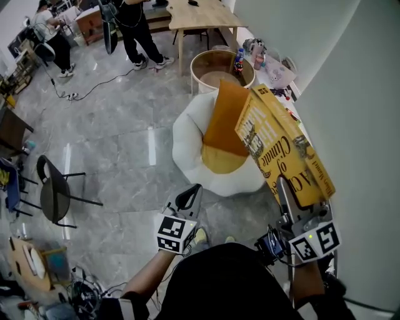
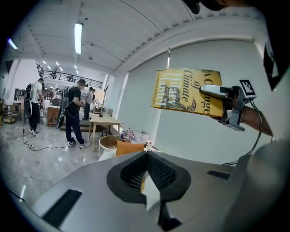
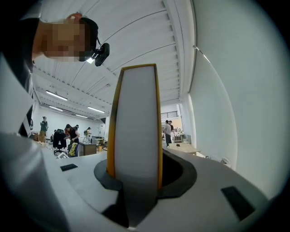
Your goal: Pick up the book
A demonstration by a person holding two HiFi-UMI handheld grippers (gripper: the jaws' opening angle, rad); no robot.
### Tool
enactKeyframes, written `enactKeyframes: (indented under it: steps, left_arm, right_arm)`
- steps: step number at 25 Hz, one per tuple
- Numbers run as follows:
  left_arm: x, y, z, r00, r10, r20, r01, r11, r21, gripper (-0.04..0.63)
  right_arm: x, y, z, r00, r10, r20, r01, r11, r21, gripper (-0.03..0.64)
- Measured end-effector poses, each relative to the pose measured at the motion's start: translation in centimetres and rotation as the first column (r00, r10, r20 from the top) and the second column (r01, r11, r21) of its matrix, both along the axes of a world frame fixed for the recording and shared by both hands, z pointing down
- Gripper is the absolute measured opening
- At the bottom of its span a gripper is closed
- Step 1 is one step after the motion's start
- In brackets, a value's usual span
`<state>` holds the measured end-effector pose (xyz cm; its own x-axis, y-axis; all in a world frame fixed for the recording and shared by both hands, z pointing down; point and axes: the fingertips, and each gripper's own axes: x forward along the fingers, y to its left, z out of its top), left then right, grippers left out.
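Observation:
The book (image 1: 284, 150) is a thick yellow paperback with black lettering on its cover. My right gripper (image 1: 285, 187) is shut on its lower end and holds it up in the air beside the white wall. In the right gripper view the book's (image 3: 136, 122) white page edge stands upright between the jaws of my right gripper (image 3: 136, 179). The left gripper view shows the book (image 2: 188, 90) level, up high, with the right gripper (image 2: 217, 90) clamped on it. My left gripper (image 1: 187, 200) hangs lower and to the left, jaws together, nothing in them (image 2: 147, 174).
Below the book stands a white round armchair (image 1: 187, 144) with an orange cushion (image 1: 222, 125). Beyond it is a round wooden tub table (image 1: 206, 65) bearing bottles, then a long wooden table (image 1: 200, 15). People stand at the far end. A black chair (image 1: 56, 190) is at the left.

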<state>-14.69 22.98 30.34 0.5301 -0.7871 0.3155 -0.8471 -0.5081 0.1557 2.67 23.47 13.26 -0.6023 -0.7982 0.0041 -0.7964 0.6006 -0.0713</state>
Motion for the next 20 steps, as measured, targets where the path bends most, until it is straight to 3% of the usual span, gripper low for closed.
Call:
enactKeyframes:
  steps: [5, 11, 20]
  left_arm:
    - [3.2, 2.4, -1.0, 1.000, -0.013, 0.007, 0.013, 1.000, -0.025, 0.005]
    - [10.7, 7.0, -1.6, 1.000, 0.014, -0.013, -0.014, 0.999, -0.039, 0.005]
    - [13.0, 8.8, -3.4, 0.999, 0.041, -0.009, -0.041, 0.999, -0.031, 0.005]
  right_arm:
    - [3.7, 2.6, 0.6, 1.000, 0.007, 0.016, -0.007, 1.000, 0.005, 0.153]
    - [11.5, 8.1, 0.8, 0.998, 0.063, 0.013, -0.063, 0.998, 0.029, 0.155]
    - [13.0, 9.5, 1.1, 0.996, 0.068, 0.049, -0.068, 0.998, -0.010, 0.154]
